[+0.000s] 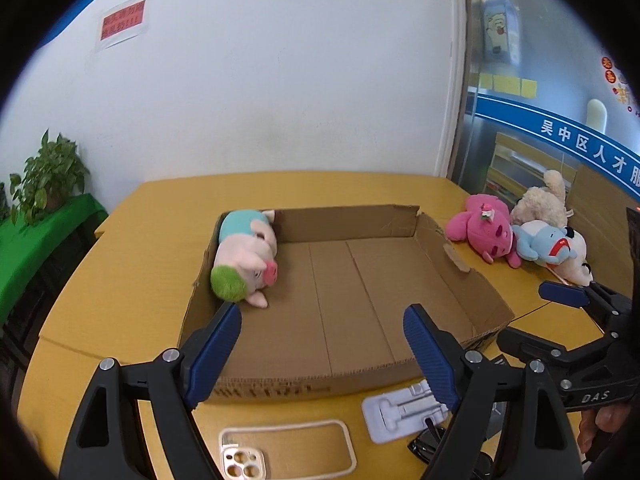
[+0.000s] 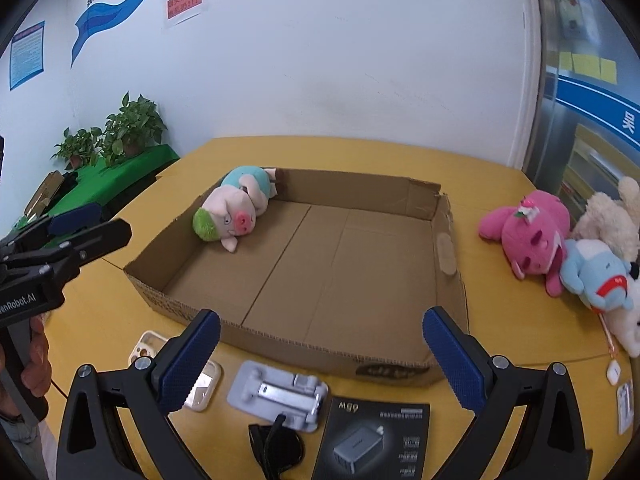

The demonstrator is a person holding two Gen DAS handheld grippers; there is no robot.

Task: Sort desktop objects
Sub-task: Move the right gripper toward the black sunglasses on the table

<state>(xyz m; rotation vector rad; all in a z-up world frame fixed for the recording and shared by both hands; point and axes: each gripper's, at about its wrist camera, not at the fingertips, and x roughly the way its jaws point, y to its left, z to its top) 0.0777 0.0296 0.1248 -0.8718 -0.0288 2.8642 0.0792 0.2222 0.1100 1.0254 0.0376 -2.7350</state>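
A shallow cardboard box (image 1: 460, 280) (image 2: 444, 216) lies on the yellow table. A pink pig plush with a green tuft (image 1: 244, 260) (image 2: 232, 216) rests in its far left corner. To the right of the box lie a pink plush (image 1: 484, 232) (image 2: 528, 232), a light blue plush (image 1: 548, 244) (image 2: 596, 276) and a cream plush (image 1: 540, 200) (image 2: 608, 216). My left gripper (image 1: 322, 320) (image 2: 100, 226) hangs open over the box's near wall, holding nothing. My right gripper (image 2: 322, 320) (image 1: 532, 316) is open wide and holds nothing, above the box's near right side.
Near the front edge lie a clear phone case (image 1: 288, 448) (image 2: 148, 344), a white phone stand (image 1: 404, 412) (image 2: 276, 394), dark sunglasses (image 2: 276, 444) and a black charger box (image 2: 372, 444). A small white earbud case (image 2: 613, 372) sits at the right. Potted plants (image 2: 132, 128) stand on a green shelf.
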